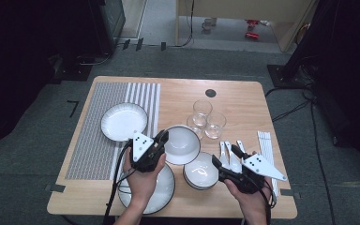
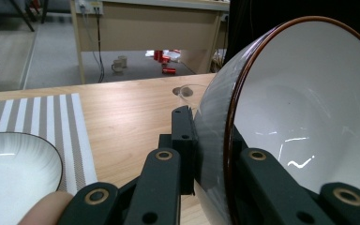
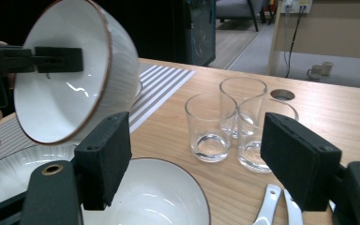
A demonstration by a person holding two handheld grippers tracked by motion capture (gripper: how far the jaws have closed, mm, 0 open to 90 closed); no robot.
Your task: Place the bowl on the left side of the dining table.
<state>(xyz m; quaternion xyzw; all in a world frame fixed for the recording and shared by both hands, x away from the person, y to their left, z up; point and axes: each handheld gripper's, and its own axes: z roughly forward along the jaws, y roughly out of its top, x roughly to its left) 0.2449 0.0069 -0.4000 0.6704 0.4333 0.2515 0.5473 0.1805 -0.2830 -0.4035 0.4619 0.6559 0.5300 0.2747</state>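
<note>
The bowl [image 2: 304,122] looks like glazed ceramic, glossy white inside with a thin brown rim and a finely ribbed outside, and the plate [image 1: 123,121] and second bowl [image 3: 154,197] share that shiny glaze. The table [image 1: 234,101] is pale wood with a smooth matt grain, the mat [image 1: 98,140] is a woven striped cloth, and the glasses [image 3: 225,119] are clear and smooth. The left gripper [image 2: 211,154] is matt black plastic with brass-coloured rivets, the right gripper [image 3: 192,154] carries dull, rough-looking black pads, and the spoons [image 3: 274,204] are glossy white.
</note>
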